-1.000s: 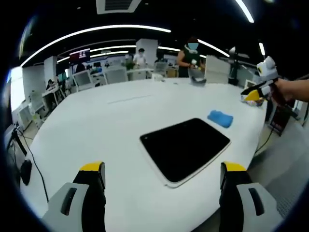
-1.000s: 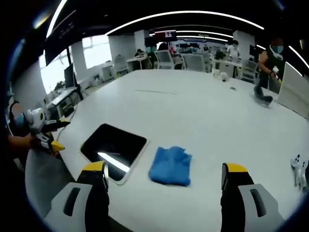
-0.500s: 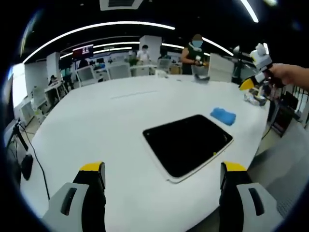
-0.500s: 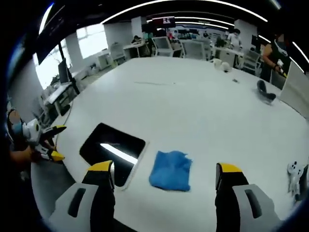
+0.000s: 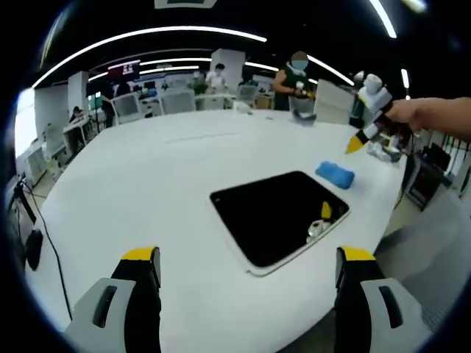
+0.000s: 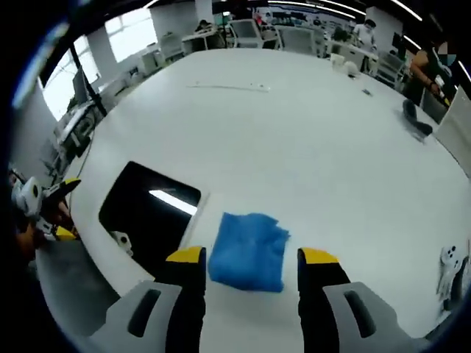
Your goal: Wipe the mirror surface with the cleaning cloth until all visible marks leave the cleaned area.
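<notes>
Mirror (image 5: 276,215) lies flat on the white table (image 5: 147,184) near its edge, its dark surface reflecting a ceiling light in the right gripper view. We see the blue cleaning cloth (image 6: 249,250) crumpled on the table just beside the mirror, apart from it. We find the right gripper (image 6: 252,261) above the cloth, jaws parted either side of it, gripping nothing. The left gripper (image 5: 250,259) stands wide open and empty, facing the mirror. People stand at desks beyond the table.
</notes>
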`<state>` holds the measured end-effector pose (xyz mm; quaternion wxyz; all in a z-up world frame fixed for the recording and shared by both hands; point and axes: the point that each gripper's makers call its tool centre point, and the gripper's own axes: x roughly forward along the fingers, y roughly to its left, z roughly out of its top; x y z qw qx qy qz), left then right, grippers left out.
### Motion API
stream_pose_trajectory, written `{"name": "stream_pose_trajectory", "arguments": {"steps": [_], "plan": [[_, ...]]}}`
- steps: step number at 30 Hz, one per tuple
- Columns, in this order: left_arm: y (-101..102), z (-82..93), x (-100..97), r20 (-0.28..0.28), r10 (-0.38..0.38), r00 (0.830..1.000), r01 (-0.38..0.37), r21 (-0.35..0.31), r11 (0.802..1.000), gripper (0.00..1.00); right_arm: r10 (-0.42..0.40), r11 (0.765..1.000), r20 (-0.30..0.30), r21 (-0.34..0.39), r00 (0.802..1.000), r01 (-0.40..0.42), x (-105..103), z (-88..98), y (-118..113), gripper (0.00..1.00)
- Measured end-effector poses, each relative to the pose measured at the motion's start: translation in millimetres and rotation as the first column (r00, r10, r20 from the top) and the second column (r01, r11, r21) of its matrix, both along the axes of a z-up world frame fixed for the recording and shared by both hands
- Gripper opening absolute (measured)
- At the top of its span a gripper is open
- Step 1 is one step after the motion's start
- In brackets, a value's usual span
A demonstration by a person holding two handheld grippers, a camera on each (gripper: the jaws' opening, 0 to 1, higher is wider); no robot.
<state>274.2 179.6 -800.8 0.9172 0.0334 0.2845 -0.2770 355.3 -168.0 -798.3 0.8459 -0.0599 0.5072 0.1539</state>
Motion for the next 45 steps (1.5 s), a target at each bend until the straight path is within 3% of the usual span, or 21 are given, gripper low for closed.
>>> {"name": "stream_pose_trajectory", "arguments": {"steps": [4, 8, 15, 22, 26, 27, 29, 33, 38, 40, 43, 45], "plan": [[0, -1.0, 0.1, -0.01, 0.006, 1.0, -0.006, -0.014, 1.0, 0.99, -0.037, 0.999, -0.045, 0.027, 0.998, 0.039, -4, -15.8, 2, 0.48], [-4, -2.8, -2.8, -0.021, -0.02, 1.0, 0.02, -0.004, 1.0, 0.99, -0.086, 0.995, -0.042, 0.039, 0.995, 0.088, 0, -24.3, 5, 0.4], [-6, -4.1, -3.7, -0.026, -0.036, 0.999, 0.036, -0.005, 0.999, 0.99, -0.072, 0.997, -0.048, -0.009, 0.996, 0.072, 13, -43.9, 11, 0.32], [-5, -5.9, -4.6, -0.035, -0.034, 0.999, 0.034, -0.004, 0.999, 0.99, -0.11, 0.994, -0.079, -0.034, 0.991, 0.108, 16, -57.2, 9, 0.21], [-2, -7.3, -4.5, -0.041, -0.017, 0.999, 0.017, -0.002, 1.0, 0.99, -0.106, 0.993, -0.126, -0.064, 0.986, 0.099, 7, -70.6, 5, 0.19], [-1, -8.0, -4.3, -0.044, -0.015, 0.999, 0.015, -0.002, 1.0, 0.99, -0.087, 0.993, -0.089, -0.082, 0.992, 0.08, 12, -67.6, 2, 0.16], [-1, -8.8, -4.6, -0.048, -0.015, 0.999, 0.015, -0.002, 1.0, 0.99, -0.134, 0.99, -0.088, -0.063, 0.987, 0.129, 11, -67.0, 5, 0.15], [-2, -6.8, -2.5, -0.039, -0.016, 0.999, 0.015, -0.007, 1.0, 0.99, -0.137, 0.987, -0.06, -0.093, 0.989, 0.131, 15, -67.7, 1, 0.08], [-6, -7.4, -4.0, -0.047, -0.03, 0.998, 0.029, -0.028, 0.999, 0.99, -0.209, 0.977, -0.129, -0.067, 0.969, 0.201, 18, -66.9, -1, 0.06], [-12, -8.7, -7.2, -0.045, -0.078, 0.996, 0.078, 0.003, 0.997, 0.99, -0.217, 0.975, -0.135, -0.071, 0.967, 0.209, 18, -65.8, -1, 0.05], [-11, -10.7, -8.1, -0.05, -0.081, 0.995, 0.082, 0.026, 0.996, 0.99, -0.283, 0.959, -0.149, -0.063, 0.948, 0.276, 17, -63.1, -4, 0.05], [-9, -12.2, -8.7, -0.059, -0.078, 0.995, 0.08, 0.033, 0.996, 0.99, -0.294, 0.955, -0.13, -0.071, 0.947, 0.287, 23, -57.6, -10, 0.05]]}}
